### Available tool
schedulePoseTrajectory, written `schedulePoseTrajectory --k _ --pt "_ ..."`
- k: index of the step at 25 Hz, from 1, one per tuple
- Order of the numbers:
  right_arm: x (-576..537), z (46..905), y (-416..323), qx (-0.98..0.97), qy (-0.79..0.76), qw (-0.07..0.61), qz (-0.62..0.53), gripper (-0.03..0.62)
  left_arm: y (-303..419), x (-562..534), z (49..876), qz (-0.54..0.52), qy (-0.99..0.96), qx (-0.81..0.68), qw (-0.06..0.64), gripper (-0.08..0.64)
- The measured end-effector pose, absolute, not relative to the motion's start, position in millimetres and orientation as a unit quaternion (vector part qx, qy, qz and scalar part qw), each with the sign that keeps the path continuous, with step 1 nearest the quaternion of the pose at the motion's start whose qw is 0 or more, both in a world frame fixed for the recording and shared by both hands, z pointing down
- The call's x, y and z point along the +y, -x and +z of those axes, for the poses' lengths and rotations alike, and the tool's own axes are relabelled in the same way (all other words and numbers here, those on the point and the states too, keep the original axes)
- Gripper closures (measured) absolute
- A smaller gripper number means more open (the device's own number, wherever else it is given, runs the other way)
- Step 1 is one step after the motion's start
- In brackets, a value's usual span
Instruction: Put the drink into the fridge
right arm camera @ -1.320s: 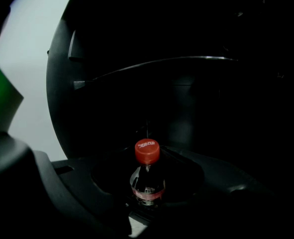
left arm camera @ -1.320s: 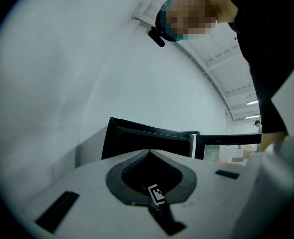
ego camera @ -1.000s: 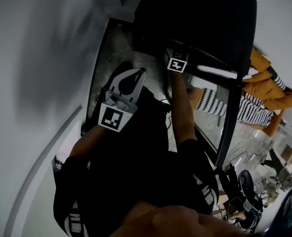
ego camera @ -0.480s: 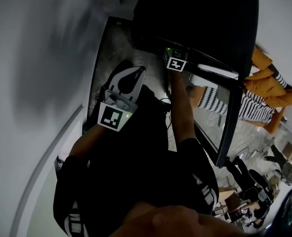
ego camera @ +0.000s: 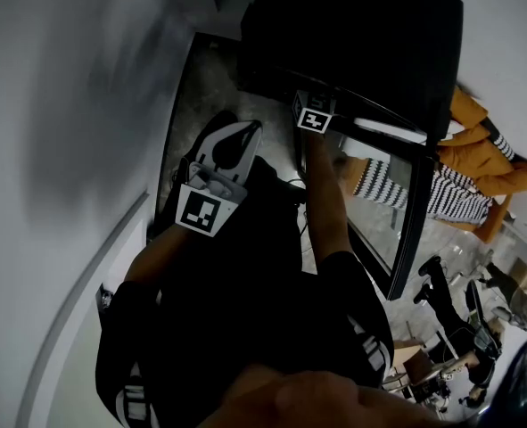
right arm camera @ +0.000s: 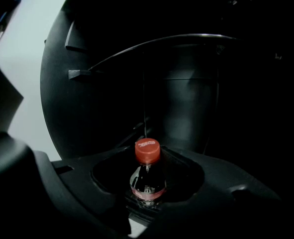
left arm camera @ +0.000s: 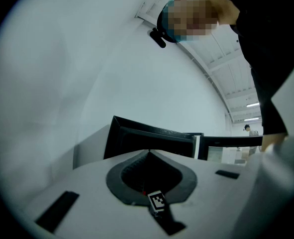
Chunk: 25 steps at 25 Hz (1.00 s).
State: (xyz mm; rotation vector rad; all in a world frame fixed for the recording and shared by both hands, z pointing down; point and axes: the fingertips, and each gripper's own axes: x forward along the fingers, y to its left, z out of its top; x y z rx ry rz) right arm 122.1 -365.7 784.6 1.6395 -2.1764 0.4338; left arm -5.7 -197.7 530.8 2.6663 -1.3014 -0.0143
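Note:
A dark drink bottle (right arm camera: 147, 180) with a red cap (right arm camera: 147, 151) stands upright between the jaws of my right gripper (right arm camera: 147, 144), which is shut on it. Around it is the dark inside of the black fridge (ego camera: 352, 34), with shelf edges faintly visible. In the head view only the right gripper's marker cube (ego camera: 315, 119) shows at the fridge's opening; its jaws and the bottle are hidden. My left gripper (ego camera: 250, 128) hangs lower left, off the fridge. Its white jaws meet at the tips (left arm camera: 148, 152) with nothing in the hollow behind them.
The fridge's glass door (ego camera: 406, 203) stands open to the right of my right arm. A white wall (ego camera: 67, 105) runs along the left. A grey floor strip (ego camera: 209, 87) lies between wall and fridge. People and chairs are in the room at far right.

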Motion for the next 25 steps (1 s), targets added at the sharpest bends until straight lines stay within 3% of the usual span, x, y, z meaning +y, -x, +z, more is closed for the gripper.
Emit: schedulePoseTrajectory --k 25 --pt "-350.4 775.1 -120.2 -0.762 -0.583 0.219 0.176 0.376 13.3 -181.6 500.3 -0.008 -0.893 -0.441 0.086 0.555"
